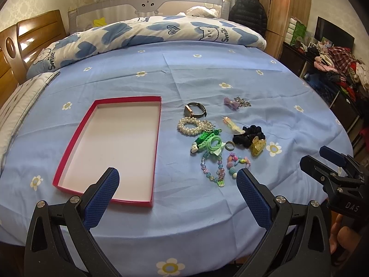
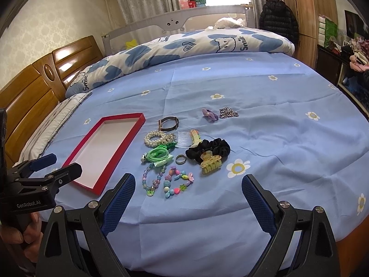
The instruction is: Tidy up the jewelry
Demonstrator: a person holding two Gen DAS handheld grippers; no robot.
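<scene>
A shallow red tray [image 1: 159, 124] [image 2: 129, 136] with a white inside lies empty on the blue bedsheet. To its right lies a pile of jewelry: a watch [image 1: 194, 110] [image 2: 168, 123], a pearl bracelet [image 1: 188, 126] [image 2: 154, 139], green hair ties [image 1: 211, 143] [image 2: 156, 155], a ring [image 1: 230, 146] [image 2: 180, 159], bead bracelets [image 1: 213, 168] [image 2: 177, 181], a black scrunchie [image 1: 248, 135] [image 2: 212, 150], a yellow claw clip [image 1: 257, 146] [image 2: 211, 162], a comb [image 1: 233, 125] [image 2: 186, 139], a purple bow [image 1: 230, 102] [image 2: 209, 113] and a chain [image 1: 242, 101] [image 2: 228, 113]. My left gripper [image 1: 177, 180] and right gripper [image 2: 189, 187] are both open and empty, short of the pile.
A folded blue-and-white duvet [image 1: 150, 34] lies across the far side of the bed. A wooden headboard [image 1: 25, 46] stands at the left, a pillow [image 1: 20, 106] beside it. A cluttered dark cabinet [image 1: 334, 69] stands off the bed's right edge.
</scene>
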